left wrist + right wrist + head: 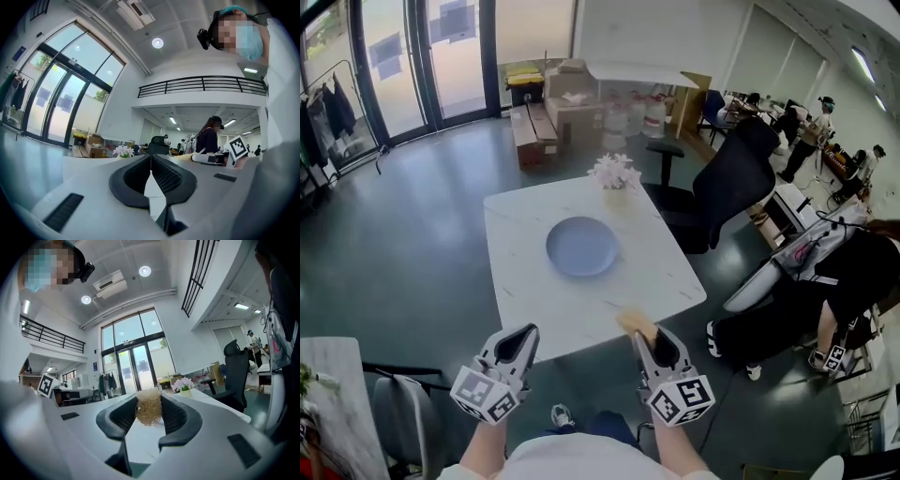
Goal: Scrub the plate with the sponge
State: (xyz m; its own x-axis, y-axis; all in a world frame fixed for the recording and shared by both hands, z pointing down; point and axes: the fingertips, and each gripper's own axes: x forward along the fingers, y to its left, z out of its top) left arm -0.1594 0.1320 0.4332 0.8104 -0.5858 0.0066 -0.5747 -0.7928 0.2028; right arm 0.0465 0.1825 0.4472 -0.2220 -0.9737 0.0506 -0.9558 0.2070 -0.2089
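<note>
Nearest me: my two hand-held grippers, marker cubes toward my body, both pointing level at the near edge of the worktop (517,291).

Right hand-held gripper (652,336): jaws clamped on the sponge (636,322), a straw-coloured fibrous wad. It is pinched at the very tips with part of it poking out ahead of them. My read: gripped this way so that the sponge, not the jaw, meets the dish.

Left hand-held gripper (523,334): jaws together, nothing between them. Likely kept free to steady the dish while the other scrubs, and closed jaws would make a blunt pusher.

Plate (581,246): blue, flat, face up, roughly mid-worktop. It is well apart from both grippers, with bare white surface all round it, so there is room to come in from the near side.

Flower pot (615,172): at the far edge, beyond the plate and clear of the approach.

Scrubbing not yet begun; the sponge has no contact with the plate.
</note>
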